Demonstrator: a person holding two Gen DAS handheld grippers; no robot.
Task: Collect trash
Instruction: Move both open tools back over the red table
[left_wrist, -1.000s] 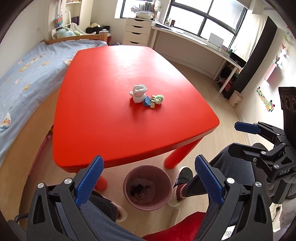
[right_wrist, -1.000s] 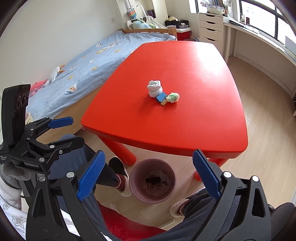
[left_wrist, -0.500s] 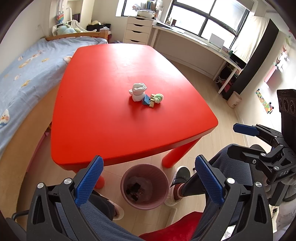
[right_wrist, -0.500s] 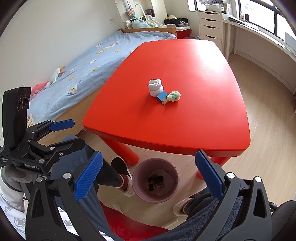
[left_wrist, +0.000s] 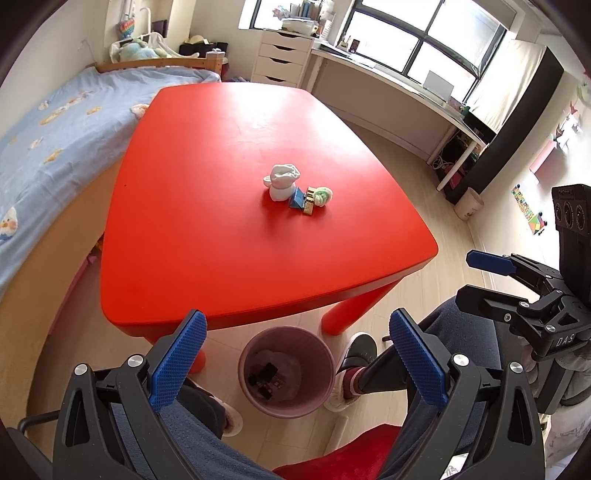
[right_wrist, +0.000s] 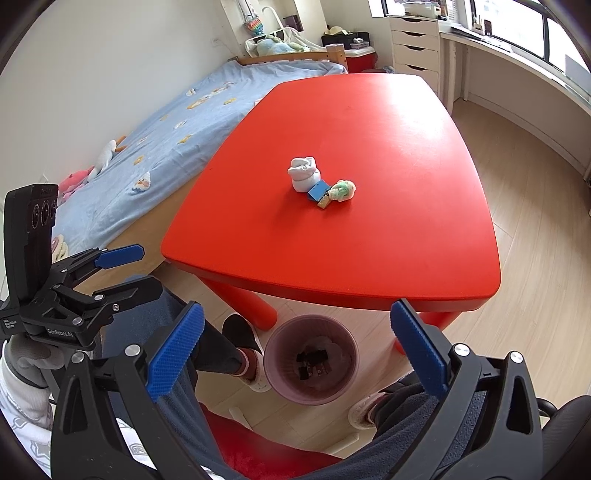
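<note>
A crumpled white tissue wad, a small blue packet, a small gold piece and a greenish-white crumpled ball lie together mid-table on the red table. A pink trash bin with dark scraps inside stands on the floor under the near table edge. My left gripper is open and empty above the bin. My right gripper is open and empty, near the bin too.
A bed with a blue sheet runs along the table's left side. White drawers and a long desk stand under the window. The person's legs and shoes flank the bin. Wood floor lies right of the table.
Both grippers have pulled back and risen slightly, so the bin and table sit a little farther up in view. Both stay open and empty. The trash has not moved.
</note>
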